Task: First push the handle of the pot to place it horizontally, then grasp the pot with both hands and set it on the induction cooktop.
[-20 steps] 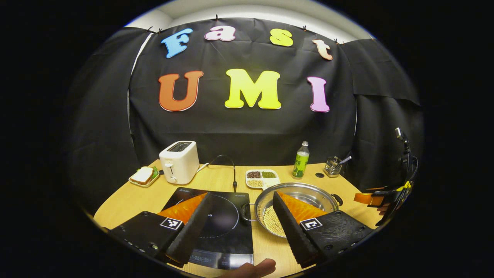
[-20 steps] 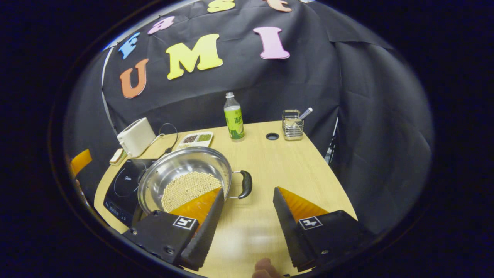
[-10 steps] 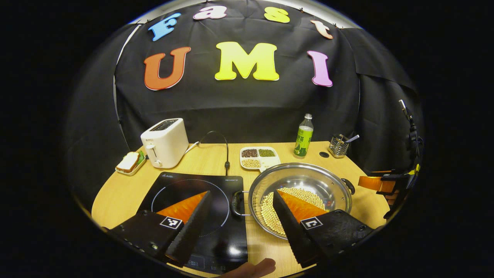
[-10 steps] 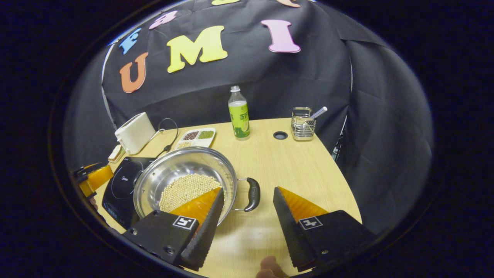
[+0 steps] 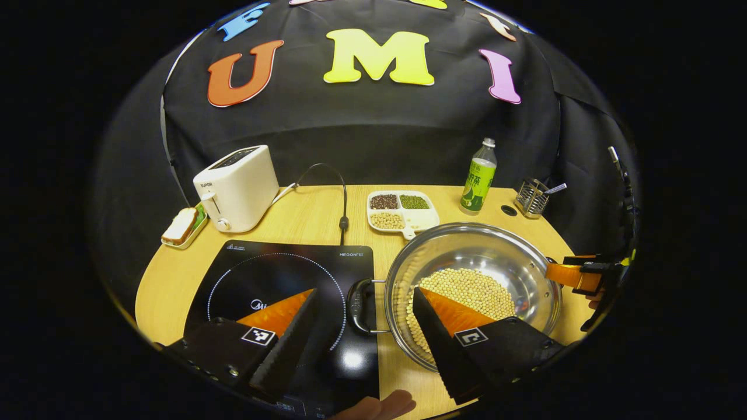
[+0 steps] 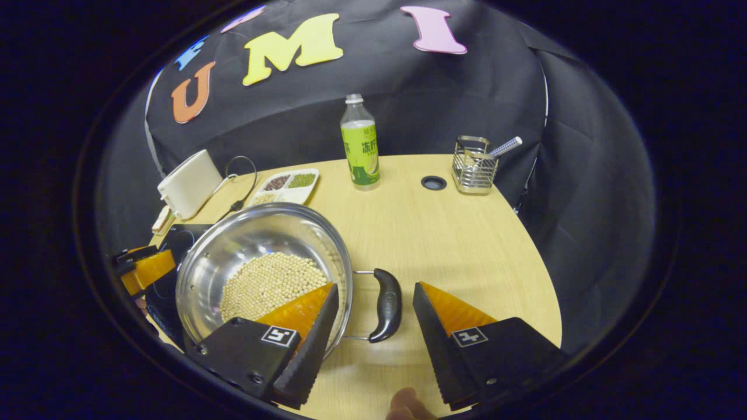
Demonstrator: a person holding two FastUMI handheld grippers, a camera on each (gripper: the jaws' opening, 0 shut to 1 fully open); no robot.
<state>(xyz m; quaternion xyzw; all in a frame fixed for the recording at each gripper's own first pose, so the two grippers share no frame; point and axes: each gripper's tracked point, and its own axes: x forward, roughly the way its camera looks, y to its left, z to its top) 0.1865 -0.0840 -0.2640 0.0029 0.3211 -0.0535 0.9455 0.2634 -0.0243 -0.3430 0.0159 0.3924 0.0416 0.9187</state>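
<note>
A steel pot (image 5: 484, 245) with pale beans in its bottom stands on the wooden table, just right of the black induction cooktop (image 5: 274, 274). My left gripper (image 5: 365, 293) is open, and the pot's left black handle (image 5: 356, 306) lies in the gap between its fingers, untouched. In the right gripper view the pot (image 6: 257, 233) sits low and left. Its right black handle (image 6: 388, 303) lies between the fingers of my open right gripper (image 6: 374, 290). The left finger of that gripper overlaps the pot's rim. Each view shows the other gripper at the pot's far side.
A white toaster (image 5: 236, 186) and a sandwich plate (image 5: 182, 226) stand at the back left. A divided dish of beans (image 5: 401, 209), a green bottle (image 5: 478, 175) and a wire holder (image 5: 531, 198) line the back. The cooktop's cable (image 5: 343, 221) runs behind it.
Both grippers have come forward and lower toward the pot, so each handle now lies between a pair of open fingers. The pot has not moved.
</note>
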